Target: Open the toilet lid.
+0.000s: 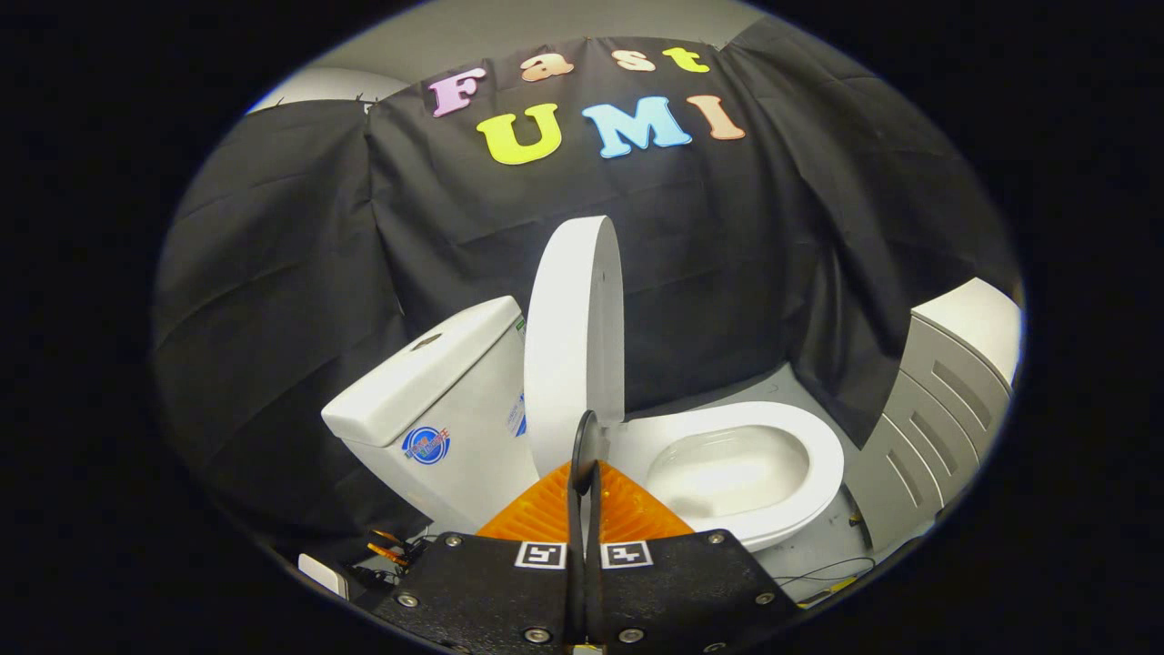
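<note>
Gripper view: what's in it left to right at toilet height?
Cistern → raised lid, gripper fingers together just below it, holding nothing → open seat and bowl → grey cabinet.

White toilet lid (575, 337), black cloth (300, 273)

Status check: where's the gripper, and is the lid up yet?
Gripper shut, fingers together, holding nothing, just short of the lid's lower edge. Lid upright near the tank, seat down, bowl open. Nothing in the way.
</note>
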A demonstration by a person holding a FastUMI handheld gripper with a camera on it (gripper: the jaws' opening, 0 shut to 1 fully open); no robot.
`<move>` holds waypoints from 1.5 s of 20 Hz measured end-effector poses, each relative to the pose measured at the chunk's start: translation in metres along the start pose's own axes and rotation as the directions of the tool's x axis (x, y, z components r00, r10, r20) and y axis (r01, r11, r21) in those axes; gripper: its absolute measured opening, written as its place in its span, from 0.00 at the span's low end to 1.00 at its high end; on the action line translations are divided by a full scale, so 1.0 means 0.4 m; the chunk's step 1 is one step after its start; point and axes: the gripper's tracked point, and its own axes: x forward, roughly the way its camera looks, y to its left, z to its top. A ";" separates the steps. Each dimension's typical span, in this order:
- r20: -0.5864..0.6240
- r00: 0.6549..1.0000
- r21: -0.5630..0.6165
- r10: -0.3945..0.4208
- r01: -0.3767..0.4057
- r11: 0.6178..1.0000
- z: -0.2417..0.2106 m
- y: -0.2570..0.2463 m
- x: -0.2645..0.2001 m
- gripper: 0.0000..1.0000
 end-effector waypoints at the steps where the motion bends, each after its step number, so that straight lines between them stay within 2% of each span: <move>1: 0.000 1.000 -0.004 0.007 -0.007 1.000 -0.003 0.010 0.003 0.00; 18: -0.012 0.998 -0.122 0.065 -0.066 0.990 -0.024 0.148 0.036 0.00; 30: -0.035 0.992 -0.199 0.122 -0.126 0.972 -0.029 0.165 0.035 0.00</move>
